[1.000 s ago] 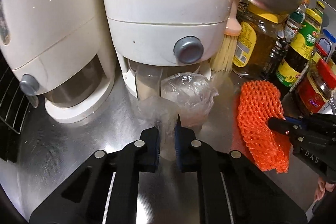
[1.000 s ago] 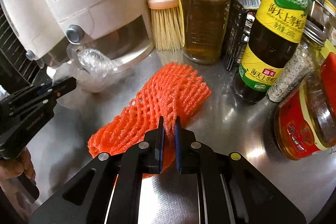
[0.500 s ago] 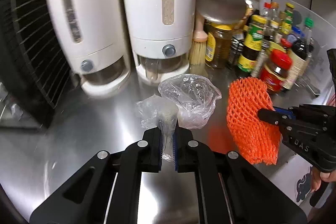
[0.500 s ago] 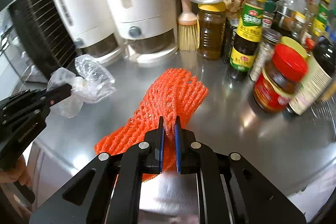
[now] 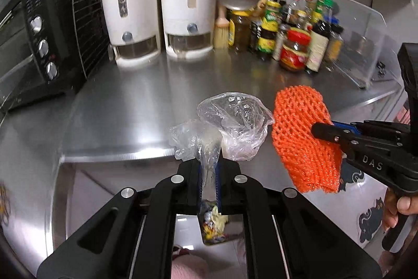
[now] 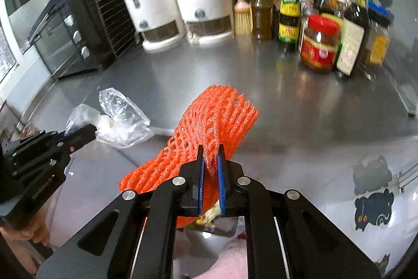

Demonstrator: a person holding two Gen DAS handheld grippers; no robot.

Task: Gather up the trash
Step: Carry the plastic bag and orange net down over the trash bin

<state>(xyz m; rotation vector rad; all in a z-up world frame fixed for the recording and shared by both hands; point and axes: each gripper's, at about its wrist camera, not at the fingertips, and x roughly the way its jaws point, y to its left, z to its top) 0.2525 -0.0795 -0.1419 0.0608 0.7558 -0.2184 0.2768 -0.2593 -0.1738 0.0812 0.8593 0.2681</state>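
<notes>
**A:** so where did the trash sit relative to the jaws at that point? asking because the drop turns on it

**B:** both bits were already pinched and off the worktop (image 5: 125, 106); the left gripper (image 5: 209, 171) was clenched on the gathered neck of the clear plastic bag (image 5: 232, 127), and the bag ballooned out past the tips, toward the far side and a bit right; long axis roughly along the fingers

**A:** and the orange thing?

**B:** the right gripper (image 6: 211, 169) was clamped on a fold of the orange foam net (image 6: 209, 127); its long axis ran diagonal in the right wrist view, from near-left and low up to far-right; one end drooped below the jaws, the other stuck up over the worktop edge

**A:** bin?

**B:** I think that was it under the jaws; through the gap in both views you could see crumpled wrappers (image 5: 214, 224) low down, near side; my guess is both hands were about equally near, so the next move was mostly downward; the floppy ends could snag the rim
</notes>
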